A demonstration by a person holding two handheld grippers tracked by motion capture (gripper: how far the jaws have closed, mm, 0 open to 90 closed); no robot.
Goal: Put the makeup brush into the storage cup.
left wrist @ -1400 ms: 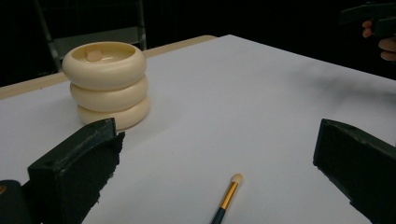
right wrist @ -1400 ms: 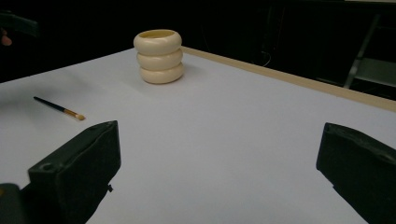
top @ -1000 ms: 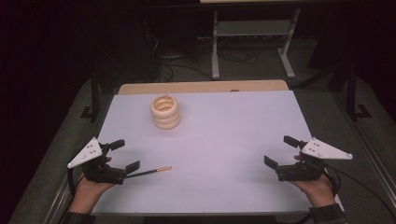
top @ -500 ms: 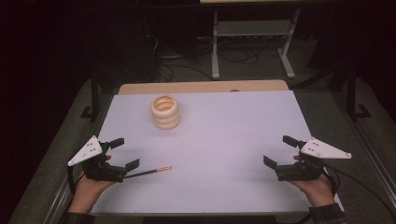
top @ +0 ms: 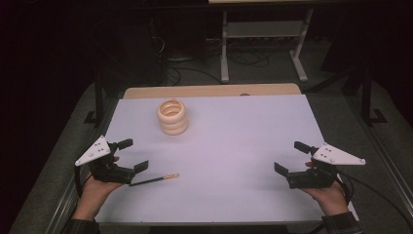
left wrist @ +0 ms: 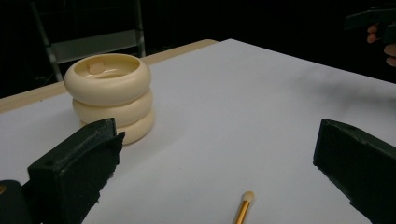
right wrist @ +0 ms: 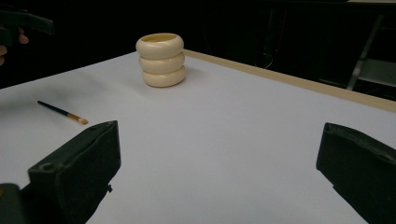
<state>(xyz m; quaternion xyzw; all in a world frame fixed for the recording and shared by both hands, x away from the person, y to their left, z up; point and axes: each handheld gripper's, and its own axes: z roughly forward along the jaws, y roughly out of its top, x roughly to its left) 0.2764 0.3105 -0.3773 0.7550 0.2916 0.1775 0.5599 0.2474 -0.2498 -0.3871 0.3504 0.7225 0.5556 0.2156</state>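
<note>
One brush [top: 155,180] | one ringed holder [top: 172,117] | left claw [top: 128,155], right claw [top: 291,157] both apart

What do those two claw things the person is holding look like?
Each is a black gripper with two chunky, blocky jaws. The left gripper and the right gripper each carry a pale grey three-cornered plate on top, dotted with small holes. A dark cable trails from each one. A dark checked sleeve cuff shows at the right wrist.

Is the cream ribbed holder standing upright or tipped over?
Upright. The cream ribbed holder stands on its base on the white table, its open mouth facing up.
</note>
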